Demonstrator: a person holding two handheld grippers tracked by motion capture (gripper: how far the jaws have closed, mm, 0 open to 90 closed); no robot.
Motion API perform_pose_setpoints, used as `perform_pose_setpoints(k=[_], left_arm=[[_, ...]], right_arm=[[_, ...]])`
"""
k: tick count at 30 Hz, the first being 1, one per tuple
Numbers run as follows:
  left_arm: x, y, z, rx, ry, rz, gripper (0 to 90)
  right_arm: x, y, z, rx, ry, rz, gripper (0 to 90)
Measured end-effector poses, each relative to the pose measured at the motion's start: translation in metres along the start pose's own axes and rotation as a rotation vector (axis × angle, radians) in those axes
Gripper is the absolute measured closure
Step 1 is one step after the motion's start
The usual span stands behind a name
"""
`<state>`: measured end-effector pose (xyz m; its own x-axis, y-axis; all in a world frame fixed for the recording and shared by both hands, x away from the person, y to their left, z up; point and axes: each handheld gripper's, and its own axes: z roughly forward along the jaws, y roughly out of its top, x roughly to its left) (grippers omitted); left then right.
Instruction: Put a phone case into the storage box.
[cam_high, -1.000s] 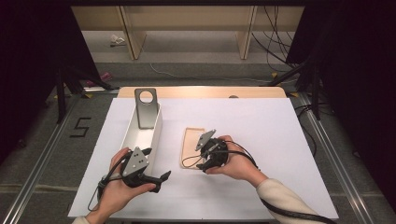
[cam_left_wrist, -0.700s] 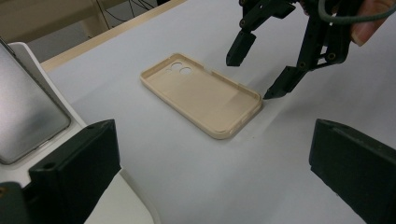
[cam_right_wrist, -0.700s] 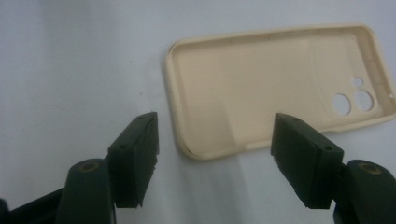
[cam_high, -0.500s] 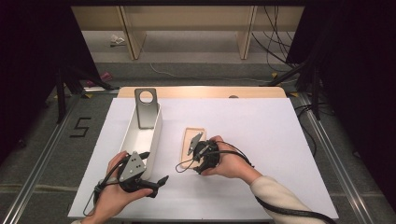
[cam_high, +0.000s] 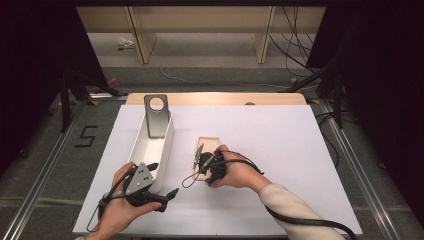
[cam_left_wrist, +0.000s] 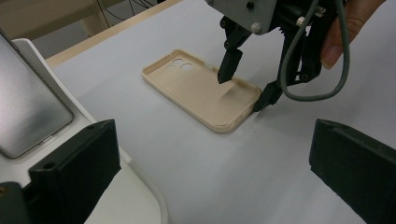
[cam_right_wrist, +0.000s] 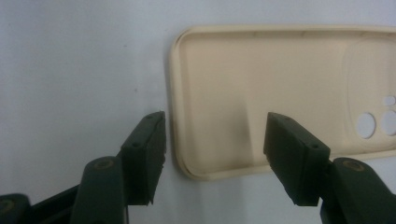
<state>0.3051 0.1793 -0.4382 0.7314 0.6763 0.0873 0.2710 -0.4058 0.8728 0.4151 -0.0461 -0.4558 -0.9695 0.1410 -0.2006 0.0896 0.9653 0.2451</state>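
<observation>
A beige phone case lies open side up on the white mat, camera holes at its far end. My right gripper is open at the case's near end. In the right gripper view one jaw stands outside the short end wall and the other over the case floor, straddling the rim. My left gripper is held wide open near the white bin's near end, with nothing between its jaws. Its view looks at the case and the right gripper.
A long white bin lies left of the case with a grey phone leaning upright at its far end. The white mat covers a wooden table; the mat's right half is bare. Shelves and cables lie beyond the table.
My right gripper has shifted a little left and down onto the case's near end. My left gripper has drifted slightly toward the person.
</observation>
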Motion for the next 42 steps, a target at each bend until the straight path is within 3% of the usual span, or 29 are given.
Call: perform_pose_setpoints(k=[11,20,34,42], left_arm=[[0.000,0.000,0.000,0.003,-0.005,0.002,1.5],[0.000,0.000,0.000,0.006,-0.009,0.004,1.4],[-0.001,0.000,0.001,0.006,-0.009,0.005,1.5],[-0.001,0.000,0.001,0.007,-0.010,0.005,1.5]], right_arm=[[0.001,0.012,0.006,0.072,0.014,-0.036,48.9],[0.006,0.021,0.006,0.136,0.055,-0.092,67.9],[0.013,0.026,0.006,0.154,0.051,-0.131,84.2],[0.015,0.025,0.006,0.152,0.050,-0.129,85.8]])
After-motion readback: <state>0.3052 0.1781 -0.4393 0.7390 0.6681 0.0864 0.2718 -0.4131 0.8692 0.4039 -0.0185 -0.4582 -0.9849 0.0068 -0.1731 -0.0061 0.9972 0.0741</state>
